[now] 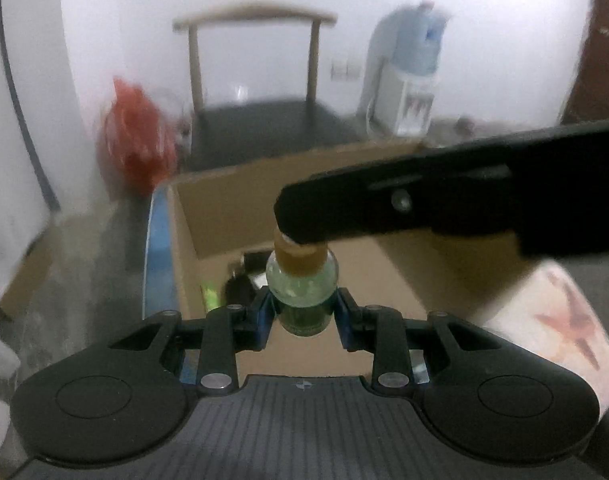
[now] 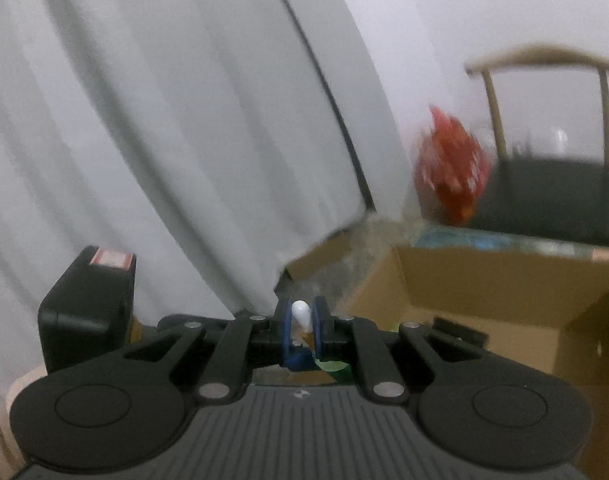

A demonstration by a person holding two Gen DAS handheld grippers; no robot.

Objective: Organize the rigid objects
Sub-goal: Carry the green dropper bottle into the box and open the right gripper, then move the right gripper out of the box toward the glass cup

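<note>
Two tongs engaged: my left tongs (image 1: 304, 312) clamp a green bottle (image 1: 303, 292) mid-body above the cardboard box (image 1: 224, 208); glassy, likely slippery. My right tongs (image 2: 303, 320) pinch a small white piece (image 2: 300, 311).

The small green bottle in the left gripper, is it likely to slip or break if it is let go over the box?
The green bottle looks like smooth, rounded glass, so it may slip in the left gripper. Its clear body suggests it could crack if dropped. Being round, it would probably roll inside the cardboard box.
</note>
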